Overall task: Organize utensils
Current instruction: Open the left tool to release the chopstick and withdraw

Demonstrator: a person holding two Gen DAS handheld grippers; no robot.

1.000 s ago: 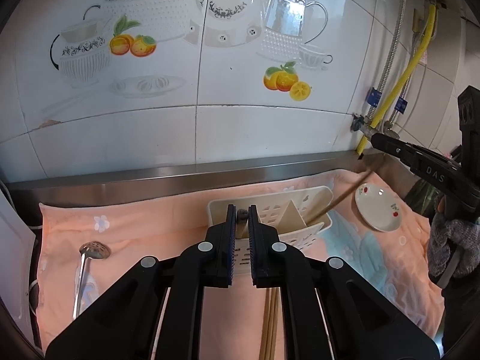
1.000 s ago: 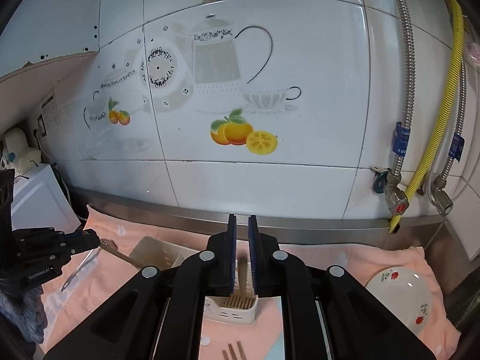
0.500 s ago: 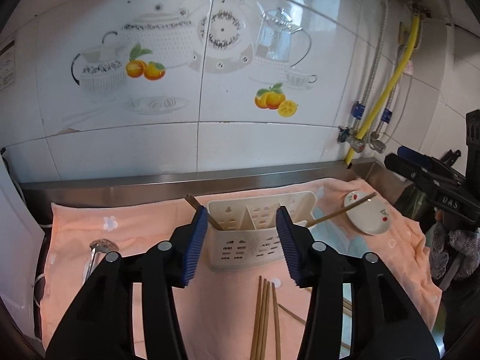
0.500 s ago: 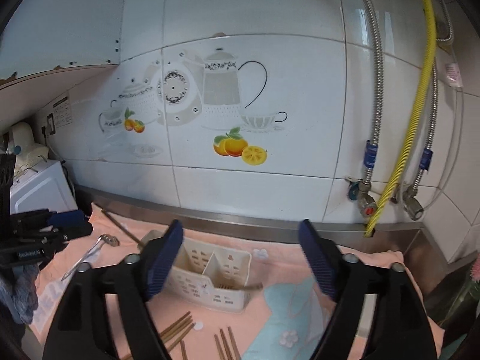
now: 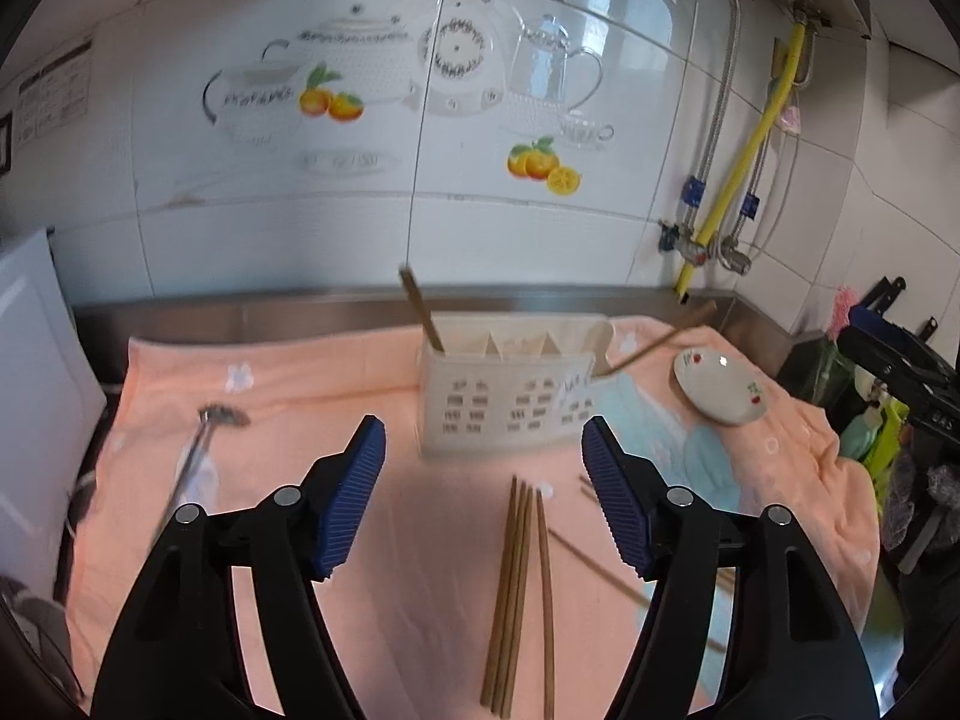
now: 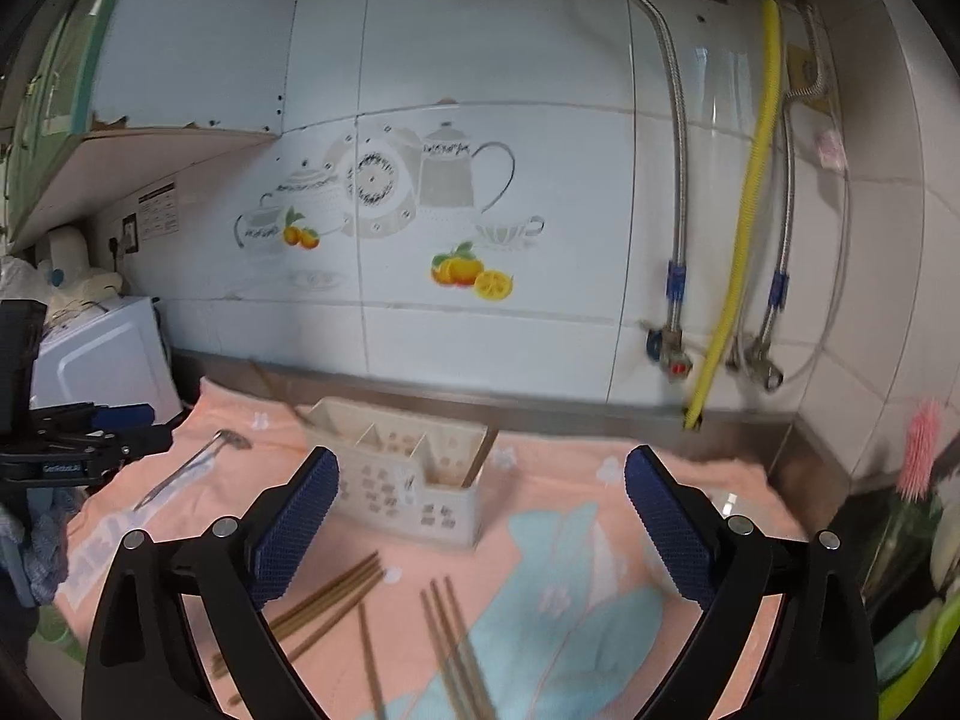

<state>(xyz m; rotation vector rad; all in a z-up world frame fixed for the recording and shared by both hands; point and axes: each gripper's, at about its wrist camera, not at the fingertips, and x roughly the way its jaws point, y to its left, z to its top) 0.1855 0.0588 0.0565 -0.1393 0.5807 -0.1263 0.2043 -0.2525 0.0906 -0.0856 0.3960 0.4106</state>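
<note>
A cream plastic utensil caddy (image 5: 510,390) (image 6: 408,480) stands on the peach towel (image 5: 360,570) near the wall. One chopstick (image 5: 420,312) leans out of its left end and another (image 5: 660,342) out of its right end. Several loose chopsticks (image 5: 516,588) (image 6: 336,600) lie on the towel in front of it. My left gripper (image 5: 483,486) hangs back from the caddy, its jaws opening, nothing between them. My right gripper (image 6: 480,522) also stands off, jaws opening wide and empty. A metal spoon (image 5: 198,450) (image 6: 192,468) lies at the left.
A small white dish (image 5: 720,390) with cherry prints sits on the towel at the right. A steel ledge (image 5: 300,312) runs under the tiled wall. A white appliance (image 6: 96,360) stands at the left; pipes and a yellow hose (image 6: 738,240) hang at the right.
Both grippers went from shut to wide open and drew back from the caddy. The chopsticks they held now lean in the caddy's left and right ends.
</note>
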